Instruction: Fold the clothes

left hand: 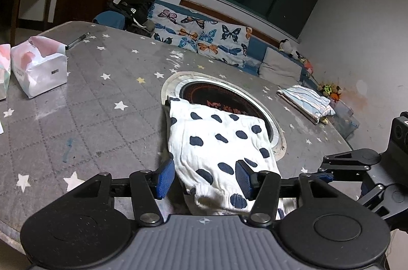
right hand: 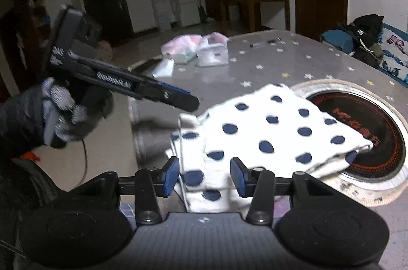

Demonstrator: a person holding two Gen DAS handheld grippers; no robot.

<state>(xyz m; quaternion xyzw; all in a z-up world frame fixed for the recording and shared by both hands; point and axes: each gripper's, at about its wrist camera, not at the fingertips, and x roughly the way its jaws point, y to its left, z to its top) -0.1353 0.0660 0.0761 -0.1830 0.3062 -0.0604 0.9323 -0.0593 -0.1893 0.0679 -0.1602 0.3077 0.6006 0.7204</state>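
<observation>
A white garment (left hand: 219, 150) with dark spots is lying folded at the near edge of the table (left hand: 89, 101), partly covering the round burner (left hand: 227, 99). Both the left gripper (left hand: 204, 178) and the right gripper (right hand: 204, 174) are hovering wide open over its near end, gripping nothing.
</observation>
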